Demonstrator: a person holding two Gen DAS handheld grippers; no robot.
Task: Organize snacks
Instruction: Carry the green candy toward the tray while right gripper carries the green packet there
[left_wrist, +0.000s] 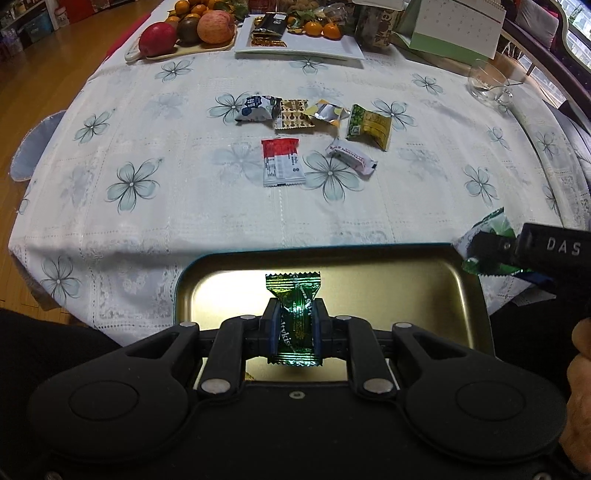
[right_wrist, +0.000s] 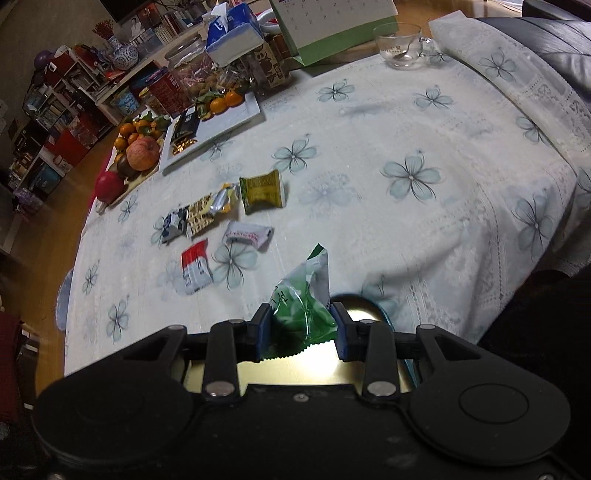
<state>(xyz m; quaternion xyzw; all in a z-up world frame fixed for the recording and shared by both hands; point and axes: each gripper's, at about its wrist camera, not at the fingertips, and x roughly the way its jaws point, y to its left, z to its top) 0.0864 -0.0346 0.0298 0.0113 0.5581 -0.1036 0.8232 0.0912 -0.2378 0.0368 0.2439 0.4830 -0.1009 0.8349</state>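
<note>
Left wrist view: the left gripper (left_wrist: 295, 326) is clamped on a dark green candy wrapper (left_wrist: 294, 314), pads pressed against both sides, and hangs over the gold tin tray (left_wrist: 424, 280). The tray sits at the near edge of the table; its bare floor shows on both sides of the wrapper. At the right edge of this view the right gripper (left_wrist: 491, 251) holds a green and white packet (left_wrist: 491, 230) beside the tray's far right corner.

Right wrist view: the right gripper (right_wrist: 301, 332) has its jaws partly apart and closed on the green and white packet (right_wrist: 304, 295), which stands up between the pads. The tray (right_wrist: 354, 310) lies directly below.

Six loose snacks remain on the tablecloth (left_wrist: 166, 221), well apart from the tray:
- red and white packet (left_wrist: 281, 162)
- white bar (left_wrist: 351, 157)
- blue and white packet (left_wrist: 256, 108)
- brown patterned packet (left_wrist: 293, 114)
- silver and yellow wrapper (left_wrist: 330, 112)
- olive green packet (left_wrist: 369, 126)

A wide strip of bare cloth separates these from the tray.

Far side of the table: a fruit board (left_wrist: 184, 37), a white plate (left_wrist: 299, 46) with tangerines, a desk calendar (left_wrist: 454, 29) and a glass cup (left_wrist: 489, 83). The cloth drapes over the table edge on the left, above a wooden floor (left_wrist: 40, 81). Shelves (right_wrist: 55, 110) line the wall in the right wrist view.
</note>
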